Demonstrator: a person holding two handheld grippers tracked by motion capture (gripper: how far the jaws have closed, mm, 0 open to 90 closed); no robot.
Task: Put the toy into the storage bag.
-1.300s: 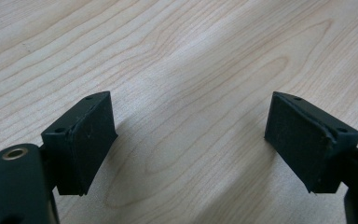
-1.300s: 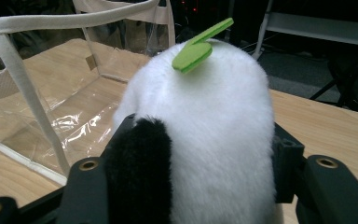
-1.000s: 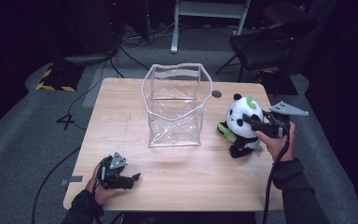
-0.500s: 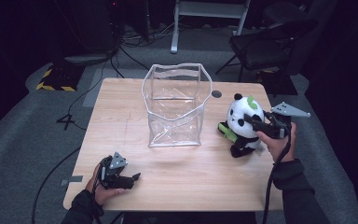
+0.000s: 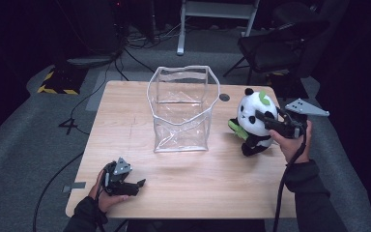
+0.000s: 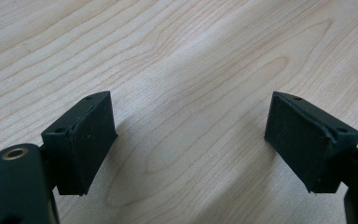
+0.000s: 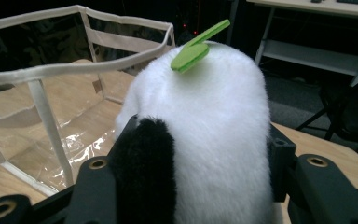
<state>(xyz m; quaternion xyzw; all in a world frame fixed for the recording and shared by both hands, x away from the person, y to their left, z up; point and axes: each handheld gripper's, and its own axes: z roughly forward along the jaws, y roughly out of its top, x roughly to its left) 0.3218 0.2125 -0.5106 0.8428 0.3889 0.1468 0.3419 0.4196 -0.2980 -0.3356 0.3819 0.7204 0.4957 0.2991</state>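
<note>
My right gripper (image 5: 265, 120) has just clenched its jaws on the panda (image 5: 252, 121) near the counter's right edge; left gripper (image 5: 134, 184) gapes idle. Soft plush may slip mid-lift toward the clear bag (image 5: 181, 111).

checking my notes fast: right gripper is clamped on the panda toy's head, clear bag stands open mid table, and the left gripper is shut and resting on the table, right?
One thing is off: the left gripper is open, not shut. The left gripper view shows its jaws spread wide over bare wood of the table. The rest holds: the right gripper clamps the panda toy by the head, and the clear bag stands open mid table.
</note>
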